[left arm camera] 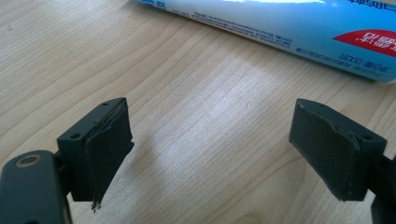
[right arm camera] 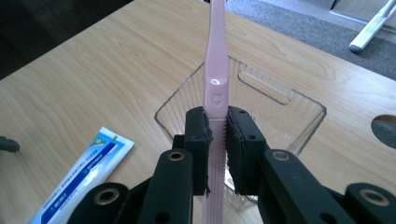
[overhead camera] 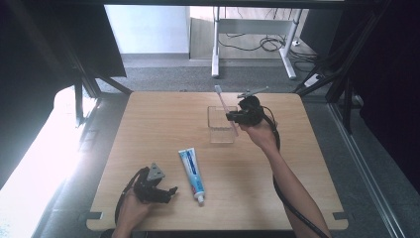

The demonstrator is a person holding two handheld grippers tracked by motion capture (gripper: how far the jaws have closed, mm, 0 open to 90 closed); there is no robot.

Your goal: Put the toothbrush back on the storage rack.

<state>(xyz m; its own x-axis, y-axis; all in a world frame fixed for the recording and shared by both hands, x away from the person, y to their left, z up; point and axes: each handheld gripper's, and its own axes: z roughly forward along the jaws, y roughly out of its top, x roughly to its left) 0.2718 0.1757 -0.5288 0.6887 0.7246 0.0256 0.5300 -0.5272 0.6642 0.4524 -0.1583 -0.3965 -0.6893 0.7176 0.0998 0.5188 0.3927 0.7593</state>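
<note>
Above the clear tray [overhead camera: 221,125] at the worktop's far right, the right claw [right arm camera: 218,135] pinches a pink toothbrush [right arm camera: 215,70] mid-handle (light, stiff, probably slippery); the left claw [left arm camera: 210,154] stands spread beside the toothpaste [left arm camera: 299,28].

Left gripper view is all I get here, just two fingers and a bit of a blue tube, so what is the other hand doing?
Observer: The right gripper is shut on a pink toothbrush, its fingers pressing the handle from both sides.
Operator: Where is that toothbrush over the table?
Observer: Above a clear plastic box at the far middle of the table; in the high view its brush end sticks out past the box's far rim.
Operator: And the tube near me?
Observer: It is a toothpaste tube lying flat, cap end toward the person, just right of the open left gripper.
</note>
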